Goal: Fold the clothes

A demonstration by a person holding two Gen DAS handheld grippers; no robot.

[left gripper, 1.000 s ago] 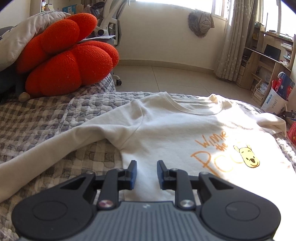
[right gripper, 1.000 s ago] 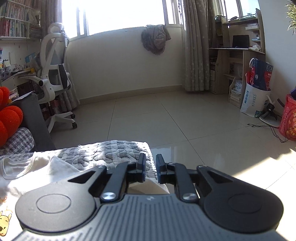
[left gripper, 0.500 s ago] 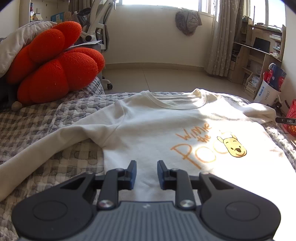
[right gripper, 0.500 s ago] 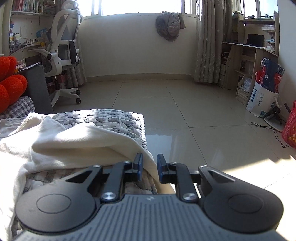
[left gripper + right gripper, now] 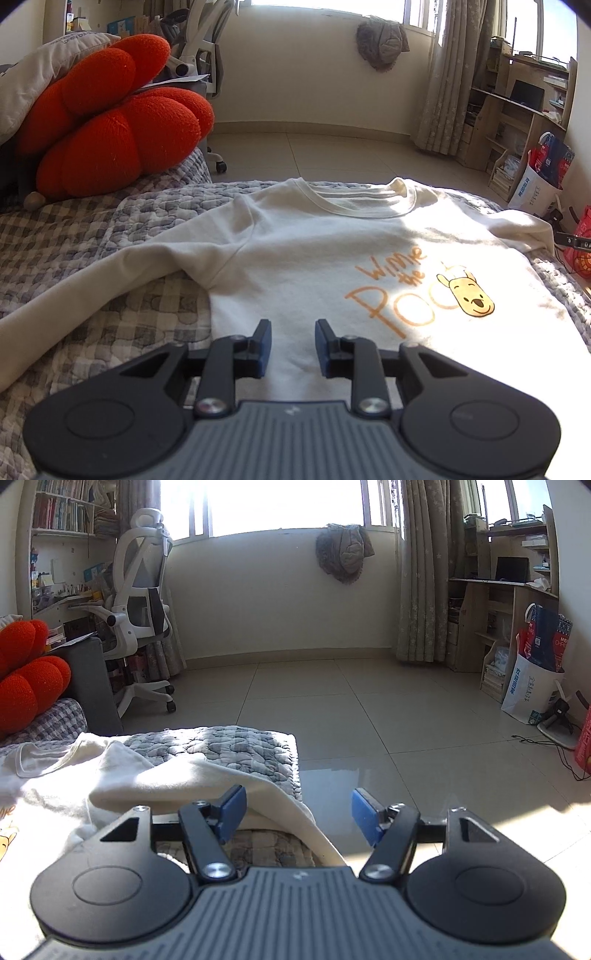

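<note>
Left wrist view: the scene below, largest thing to smallest.
Bed (image 5: 92, 236): a grey checked quilt covers it; it lies under and ahead of both pairs of jaws and carries everything named here.
Sweatshirt (image 5: 332, 266): cream, spread flat with its front up on the quilt, directly ahead of and below the left jaws; the collar lies at the far end, and the orange lettering with a yellow bear face sits ahead and to the right of the jaws.
Red cushion (image 5: 110, 118): lobed and plush, far ahead and to the left of the left jaws, at the head of the bed.
Left sleeve (image 5: 74, 295): stretched out across the quilt to the left of the left jaws.
Right sleeve (image 5: 207, 786): seen from the right wrist, folded in a bunch; its edge runs down between the right jaws and close to the left pad, near the corner of the bed.
Left gripper (image 5: 291, 343): 2 jaws a little apart and opening, over the lower body of the sweatshirt, nothing pinched between them.
Right gripper (image 5: 295, 816): 2 jaws spread wide and opening; the sleeve cloth lies between them and is not pinched.
</note>
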